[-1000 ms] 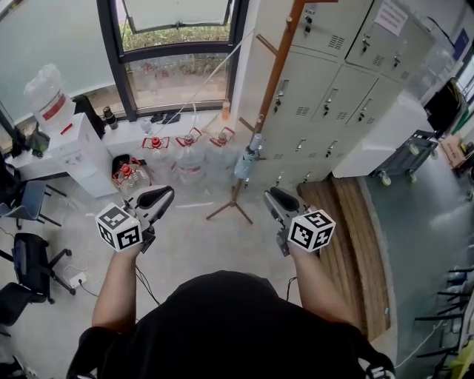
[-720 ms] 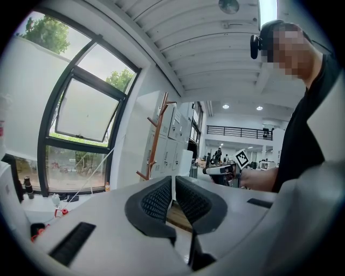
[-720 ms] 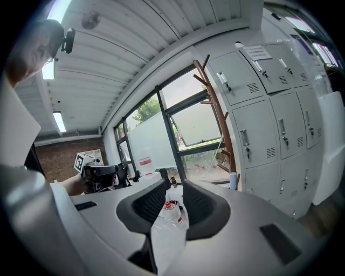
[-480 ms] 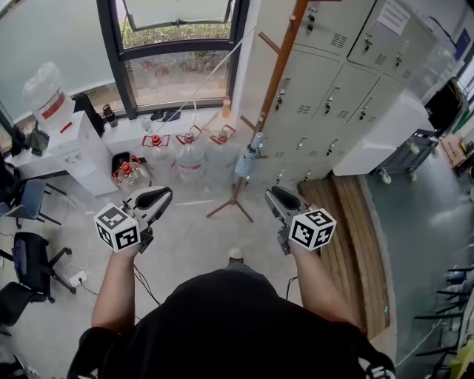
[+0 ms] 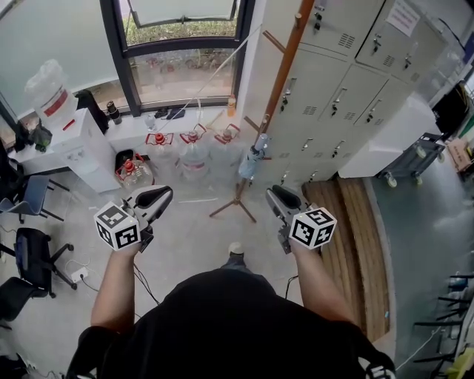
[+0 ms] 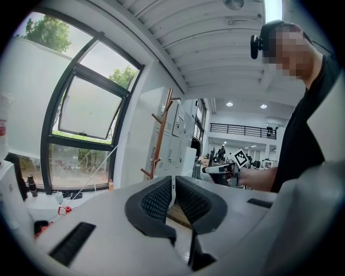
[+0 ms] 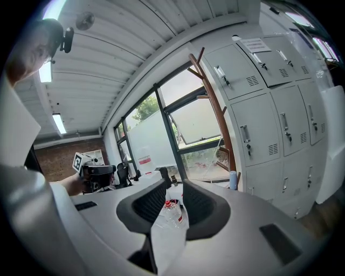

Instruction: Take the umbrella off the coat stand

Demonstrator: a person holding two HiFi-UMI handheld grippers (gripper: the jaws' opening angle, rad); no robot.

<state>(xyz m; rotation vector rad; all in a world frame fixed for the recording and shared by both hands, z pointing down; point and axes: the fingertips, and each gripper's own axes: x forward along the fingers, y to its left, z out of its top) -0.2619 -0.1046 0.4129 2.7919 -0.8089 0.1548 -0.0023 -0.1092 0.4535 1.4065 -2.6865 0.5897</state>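
Pale floor [image 5: 185, 237] runs from a dark-framed window [image 5: 178, 74] to a wall of grey lockers [image 5: 348, 96], and big water jugs [image 5: 194, 159] with red caps stand under the sill. No word can be read anywhere: the paper notice [image 5: 404, 16] on an upper locker and the red label on the dispenser bottle [image 5: 48, 92] are too small, and the marker cubes [image 5: 118, 226] carry only black and white squares. A brown wooden coat stand [image 5: 280, 81] rises in front of the lockers. The folded light blue umbrella [image 5: 252, 159] hangs low on it, just above the spread feet, with its long axis along the pole. In the head view it slants from upper right to lower left, but in the right gripper view it is upright beside the pole. It is ahead of both tools and well apart from them. The left gripper [image 5: 154, 196] has its jaws almost together, with only a thin slit and nothing in it. The right gripper [image 5: 278, 198] has its jaws a little apart, also empty, and a far jug shows through the gap. Only the head view shows the stand's feet, and only the right gripper view shows a brick wall [image 7: 59, 156].
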